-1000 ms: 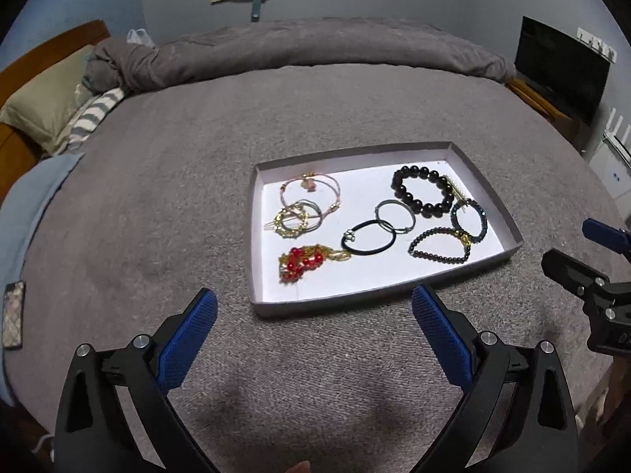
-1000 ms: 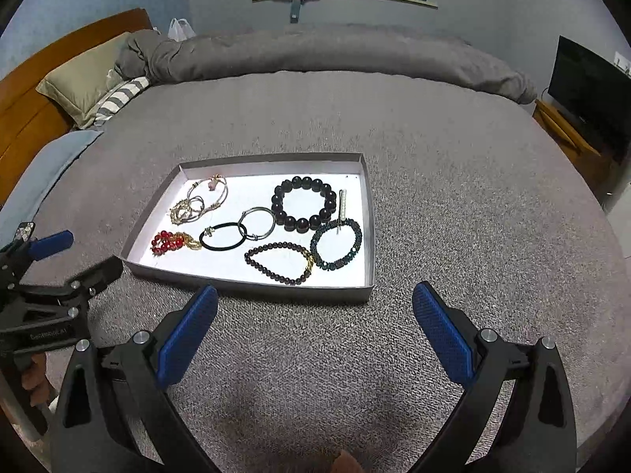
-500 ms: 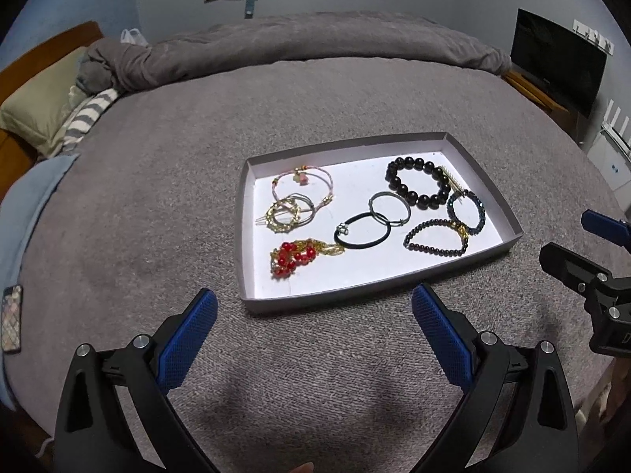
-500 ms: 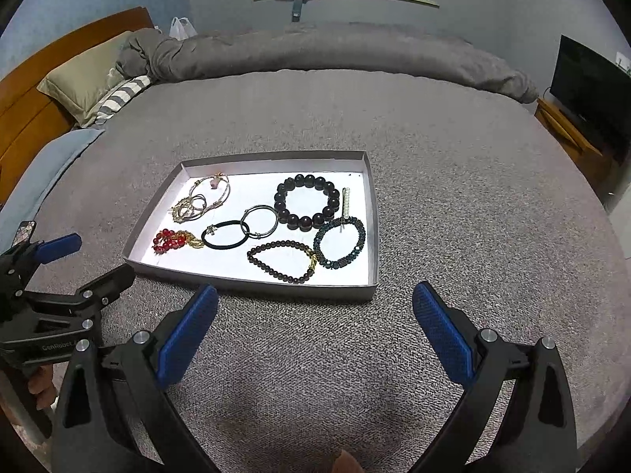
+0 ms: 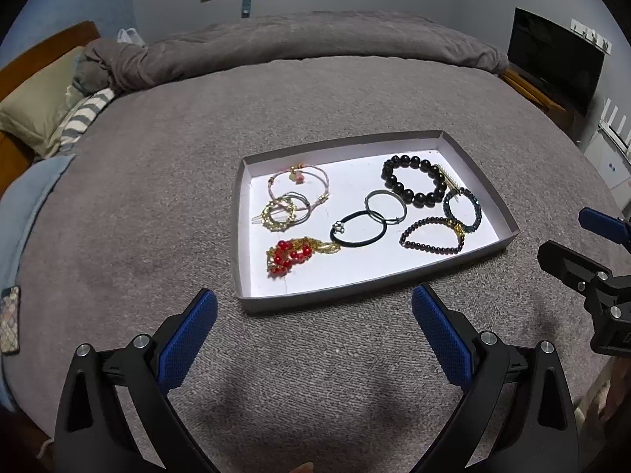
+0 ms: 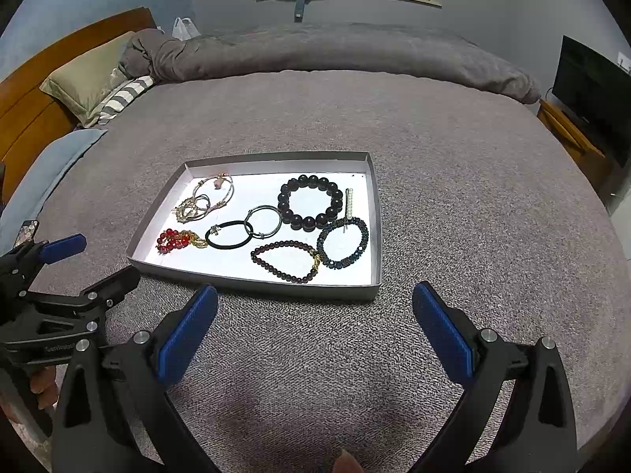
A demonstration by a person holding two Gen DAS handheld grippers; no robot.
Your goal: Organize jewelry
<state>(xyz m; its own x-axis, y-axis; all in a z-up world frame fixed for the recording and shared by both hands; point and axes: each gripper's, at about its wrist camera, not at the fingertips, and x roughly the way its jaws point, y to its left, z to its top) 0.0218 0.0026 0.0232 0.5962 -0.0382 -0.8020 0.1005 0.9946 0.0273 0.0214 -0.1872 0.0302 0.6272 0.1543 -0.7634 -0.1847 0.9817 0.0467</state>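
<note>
A shallow grey tray (image 5: 489, 246) (image 6: 252, 282) with a white floor lies on the grey bed cover. In it are a big black bead bracelet (image 5: 414, 186) (image 6: 310, 207), a dark teal bead bracelet (image 5: 462, 209) (image 6: 344, 247), a thin dark red bead bracelet (image 5: 430, 235) (image 6: 284, 261), a black hair tie (image 5: 358, 233) (image 6: 230, 234), a metal ring (image 5: 385, 207) (image 6: 262, 221), a red and gold piece (image 5: 294, 255) (image 6: 177, 239), and pink and gold bracelets (image 5: 294, 193) (image 6: 205, 199). My left gripper (image 5: 314, 323) (image 6: 96, 266) and right gripper (image 6: 314, 321) (image 5: 568, 232) both hover open just short of the tray's near wall, holding nothing.
A rolled grey duvet (image 6: 355, 55) runs along the far side of the bed, with pillows (image 6: 90, 79) and a wooden headboard (image 6: 23, 106) at the left. A phone (image 5: 10, 325) lies at the left edge. A TV (image 5: 554, 53) stands at the right.
The left view has tilted up a little, so the tray sits lower-left in it than before. The right gripper has edged closer to the tray. Both stay open.
</note>
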